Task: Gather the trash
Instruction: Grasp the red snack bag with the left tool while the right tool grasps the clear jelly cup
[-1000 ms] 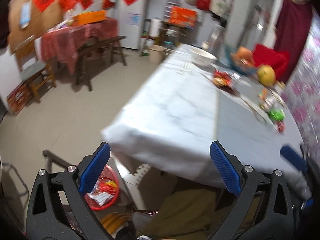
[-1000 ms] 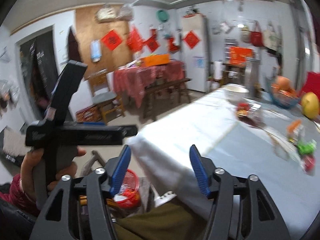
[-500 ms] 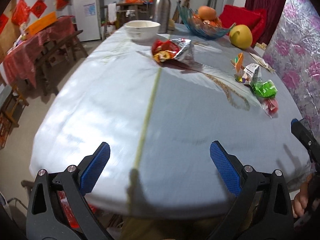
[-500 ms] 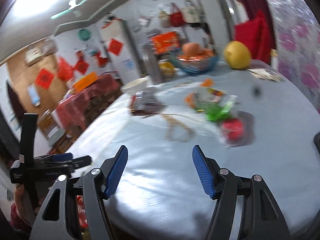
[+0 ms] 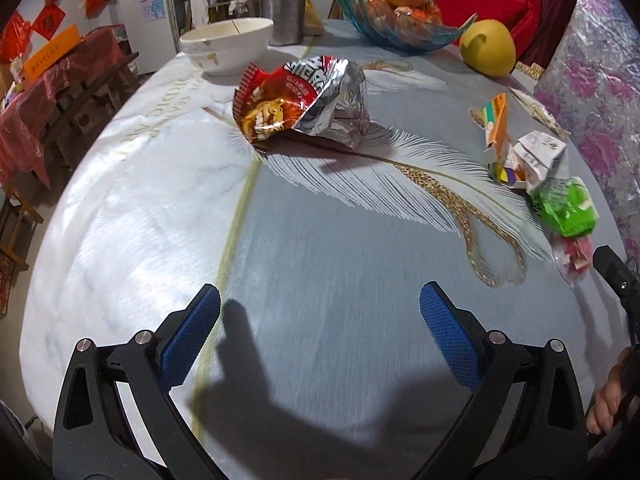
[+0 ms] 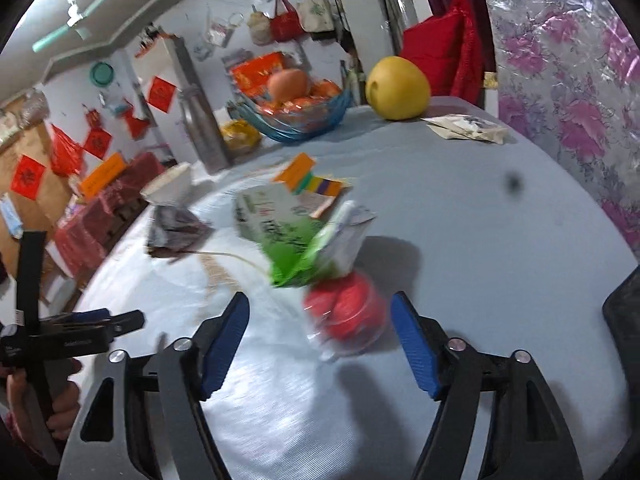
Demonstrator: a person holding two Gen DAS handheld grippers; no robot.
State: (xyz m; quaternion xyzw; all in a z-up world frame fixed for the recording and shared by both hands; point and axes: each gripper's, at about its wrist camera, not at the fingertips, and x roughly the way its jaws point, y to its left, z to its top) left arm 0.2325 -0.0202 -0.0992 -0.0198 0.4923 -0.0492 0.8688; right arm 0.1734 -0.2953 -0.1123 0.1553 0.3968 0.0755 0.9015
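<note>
Right gripper [image 6: 320, 344]: jaws opening, blue ribbed pads either side of a red clear-wrapped packet [image 6: 346, 312], no contact.
Left gripper [image 5: 320, 336]: spread wide, empty, over pale feather-print tablecloth [image 5: 160, 208].
Trash: crumpled foil snack bag [image 5: 304, 100] mid-table; green wrapper [image 6: 296, 240] just behind the packet.

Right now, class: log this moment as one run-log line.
left gripper: open, empty | right gripper: jaws opening, nearing red wrapper | chip bag: untouched

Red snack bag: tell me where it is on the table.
In the left wrist view the red snack bag lies mid-table, just in front of the white bowl, left of the small wrappers.
</note>
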